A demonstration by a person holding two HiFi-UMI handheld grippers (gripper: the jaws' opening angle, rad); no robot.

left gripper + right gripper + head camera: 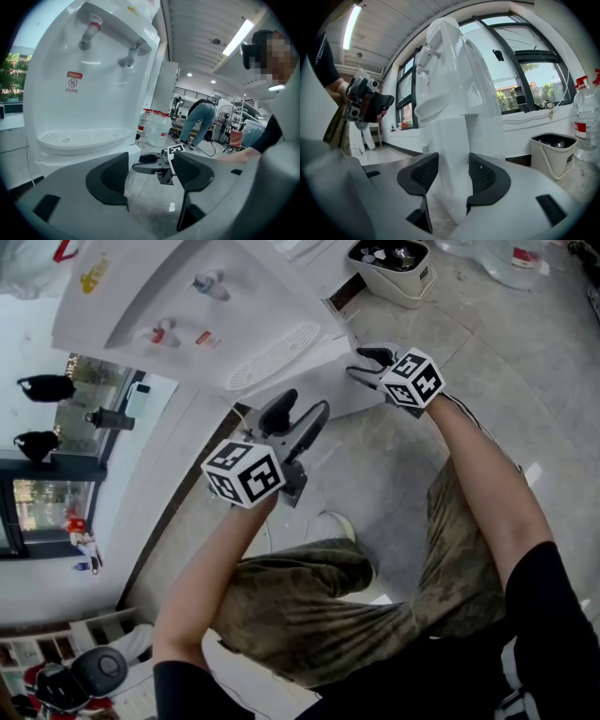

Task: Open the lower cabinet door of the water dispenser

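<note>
The tall white plastic water dispenser [187, 315] is standing on the grey polished floor [394, 456], and its white lower cabinet door [328, 397] is sitting below the white slotted drip tray [84, 138], on the side facing the person. The right gripper [361, 364] is reaching in near level at that lower section. In the right gripper view its jaws are standing fairly wide on either side of what appears to be the free vertical edge of the door [447, 150], and its dark pads [419, 176] are lying against the white panel on both sides. The left gripper [302, 411] is hovering just beside the lower front of the dispenser, apart from it. Its jaws are standing wide with nothing gripped, and its dark pads [110, 180] are framing only open floor and the right gripper beyond. A white plastic bin [553, 150] with dark contents is standing near the dispenser, on its far side from the person.
</note>
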